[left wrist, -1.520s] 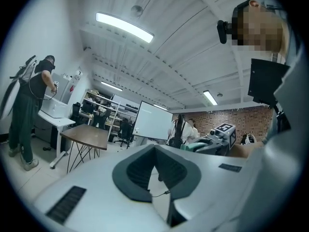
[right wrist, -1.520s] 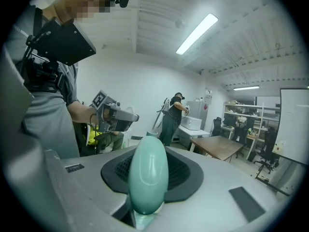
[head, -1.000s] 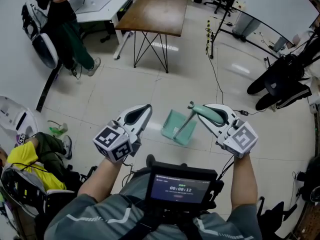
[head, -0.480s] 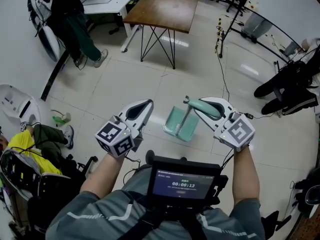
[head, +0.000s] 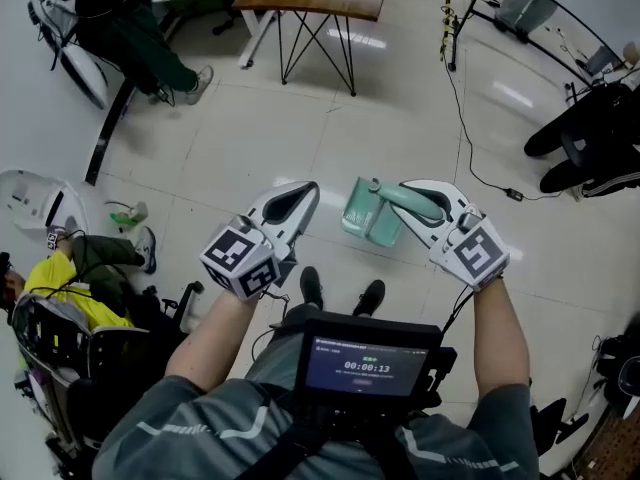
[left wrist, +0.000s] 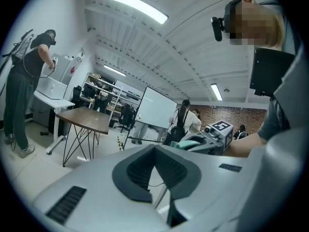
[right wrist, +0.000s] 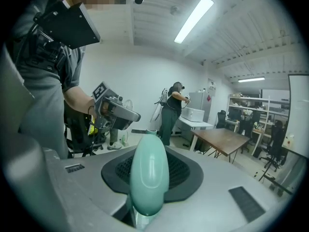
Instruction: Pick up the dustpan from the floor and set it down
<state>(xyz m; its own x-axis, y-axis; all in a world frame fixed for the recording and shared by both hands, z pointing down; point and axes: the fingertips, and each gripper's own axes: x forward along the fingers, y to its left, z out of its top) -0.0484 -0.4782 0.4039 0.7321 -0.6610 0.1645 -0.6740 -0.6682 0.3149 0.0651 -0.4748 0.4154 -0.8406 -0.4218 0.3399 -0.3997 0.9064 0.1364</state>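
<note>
Head view: right gripper [head: 405, 192] clamps mint handle of dustpan [head: 366, 220]; pan hangs under handle over tile floor [head: 250, 128], just ahead of person's shoes [head: 312, 286]; floor contact unclear. Left gripper [head: 305, 190] just beside pan, apart from it.

Left gripper view: left gripper [left wrist: 154, 149] narrow, pad tips meeting, nothing between. Right gripper [left wrist: 215, 137] with dustpan handle [left wrist: 186, 144] beyond it.

Right gripper view: right gripper [right wrist: 150, 153] closed on rounded handle [right wrist: 149, 178], which runs along jaws toward camera. Left gripper [right wrist: 126, 115] at left.
</note>
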